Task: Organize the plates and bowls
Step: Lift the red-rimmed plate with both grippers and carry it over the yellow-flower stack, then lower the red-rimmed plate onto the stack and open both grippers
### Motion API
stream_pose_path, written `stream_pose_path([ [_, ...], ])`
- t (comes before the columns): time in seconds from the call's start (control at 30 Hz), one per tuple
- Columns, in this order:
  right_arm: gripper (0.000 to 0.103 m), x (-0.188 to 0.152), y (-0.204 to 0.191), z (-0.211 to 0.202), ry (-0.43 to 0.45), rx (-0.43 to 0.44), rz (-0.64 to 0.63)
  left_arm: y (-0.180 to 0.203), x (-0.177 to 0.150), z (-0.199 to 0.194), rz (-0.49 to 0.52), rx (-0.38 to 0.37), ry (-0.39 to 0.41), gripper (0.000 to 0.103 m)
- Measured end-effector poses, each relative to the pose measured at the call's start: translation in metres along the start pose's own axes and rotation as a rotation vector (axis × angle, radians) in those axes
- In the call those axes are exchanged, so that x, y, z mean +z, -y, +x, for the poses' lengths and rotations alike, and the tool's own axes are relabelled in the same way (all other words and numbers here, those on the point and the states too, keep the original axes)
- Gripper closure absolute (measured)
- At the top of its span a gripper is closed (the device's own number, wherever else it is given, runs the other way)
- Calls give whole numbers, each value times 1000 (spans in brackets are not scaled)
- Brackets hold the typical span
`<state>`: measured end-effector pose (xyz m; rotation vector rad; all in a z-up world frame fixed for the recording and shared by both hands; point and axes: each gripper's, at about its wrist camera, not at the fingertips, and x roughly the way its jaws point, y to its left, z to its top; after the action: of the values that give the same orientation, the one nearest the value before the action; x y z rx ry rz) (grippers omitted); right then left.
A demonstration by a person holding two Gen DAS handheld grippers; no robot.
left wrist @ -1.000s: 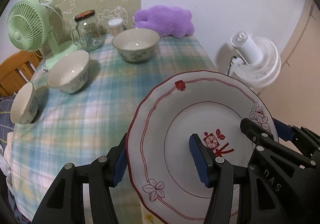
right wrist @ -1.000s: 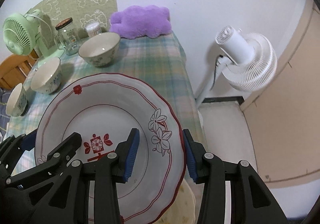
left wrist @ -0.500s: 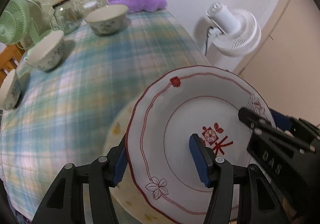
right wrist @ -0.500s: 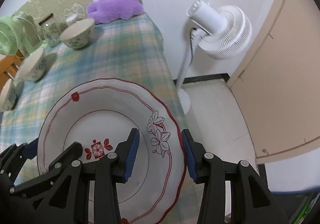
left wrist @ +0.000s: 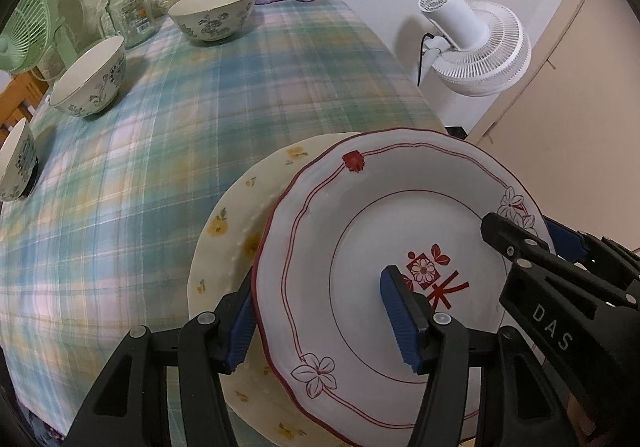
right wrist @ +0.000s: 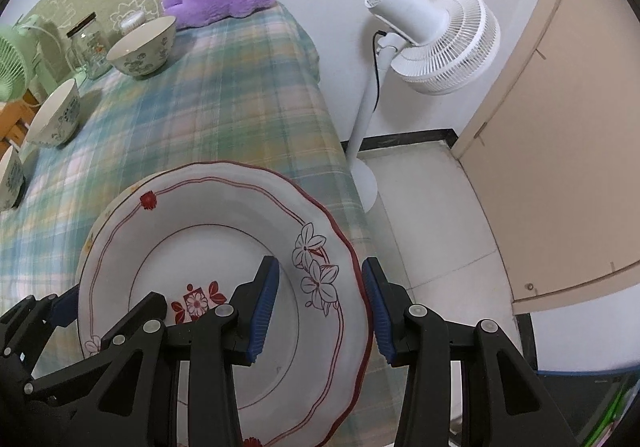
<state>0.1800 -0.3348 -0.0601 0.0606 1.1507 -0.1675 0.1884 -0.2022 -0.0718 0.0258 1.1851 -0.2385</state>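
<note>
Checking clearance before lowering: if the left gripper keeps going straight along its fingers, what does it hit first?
Probably the yellow-flowered plate on the plaid tablecloth. The left gripper straddles the red-trimmed plate rim, pointing steeply down; the gap between plates is unclear.

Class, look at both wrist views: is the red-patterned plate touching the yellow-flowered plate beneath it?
Cannot tell. In the left wrist view the red-patterned plate overlaps the yellow-flowered plate, hiding any contact or gap.

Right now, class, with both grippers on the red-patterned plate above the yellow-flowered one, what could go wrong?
1. The red-patterned plate looks tilted; it could strike the yellow-flowered plate rim first and chip.
2. The yellow-flowered plate lies near the table edge, beside the floor; a nudge might push it off.
</note>
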Motion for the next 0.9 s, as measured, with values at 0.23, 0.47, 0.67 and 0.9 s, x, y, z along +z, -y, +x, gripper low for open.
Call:
stream_pose_path([
  [0.23,56,-1,-1,3,-19,50,-37,-10,0,4,-43,-9,-10,47],
  [0.47,72,5,4,-2,12,51,-48,-6,1,3,-28,18,4,47],
  [0.67,72,6,0,-1,7,33,-69,-4,0,1,-11,46,12,47],
  [0.9,72,0,1,0,-20,42,-42,-1,-3,-2,5,89,24,47],
])
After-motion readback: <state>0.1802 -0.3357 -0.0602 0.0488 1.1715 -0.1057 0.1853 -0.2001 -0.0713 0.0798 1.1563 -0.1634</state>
